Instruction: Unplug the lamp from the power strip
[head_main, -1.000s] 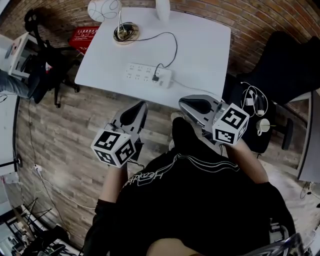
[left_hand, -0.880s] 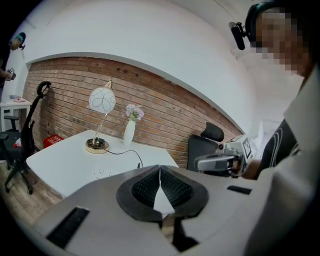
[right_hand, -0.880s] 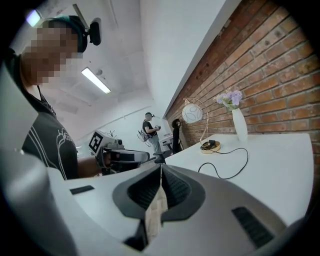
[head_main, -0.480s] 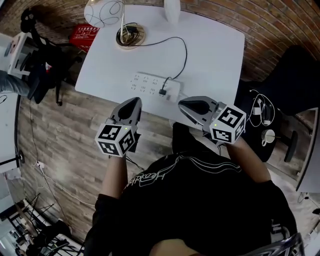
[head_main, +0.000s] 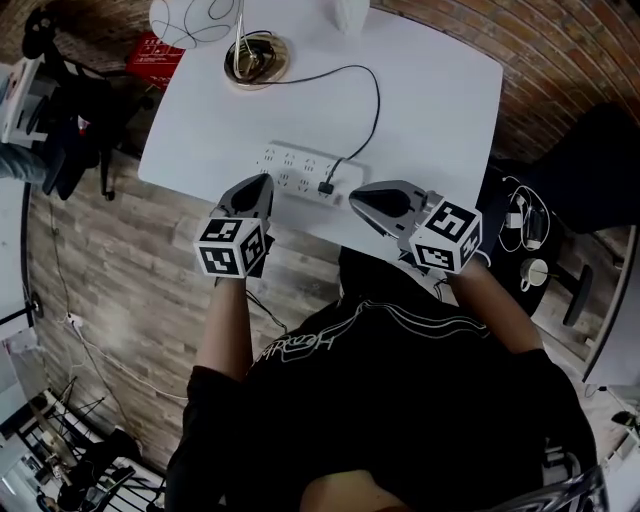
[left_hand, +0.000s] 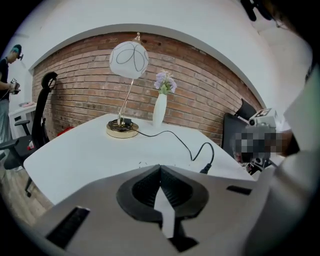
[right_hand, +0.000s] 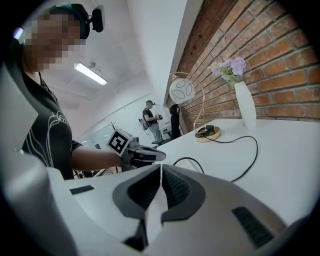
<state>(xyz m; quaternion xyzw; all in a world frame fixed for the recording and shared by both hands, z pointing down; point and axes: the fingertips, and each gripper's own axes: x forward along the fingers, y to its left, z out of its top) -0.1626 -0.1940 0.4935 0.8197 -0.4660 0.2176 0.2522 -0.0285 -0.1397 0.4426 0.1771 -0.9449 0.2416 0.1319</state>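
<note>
Head view, cut off: the lamp (head_main: 254, 58) shows its gold base whole, but its white shade runs off the top edge; the vase (head_main: 350, 12) is cropped there too
Head view, task's thing: the plug (head_main: 326, 187) sits in the power strip (head_main: 300, 172), just ahead of the fingers and between the two pairs; its black cord (head_main: 375, 95) loops back to the lamp's base
Head view, edges: left gripper (head_main: 262, 181) and right gripper (head_main: 352, 197) hang at the near edge of the desk (head_main: 440, 110); bare white desk lies beyond the right fingers
Left gripper view, fingers: clenched tip to tip, nothing between them
Left gripper view, hidden: the gripper's body covers the power strip; only the plug shows, just past the fingers to the right
Left gripper view, container: the vase, far ahead, holds pale purple flowers (left_hand: 165, 82)
Right gripper view, fingers: clenched, empty
Right gripper view, hard to see: a corner of the power strip peeks just above the fingertips; the left gripper is beyond it, to the left
</note>
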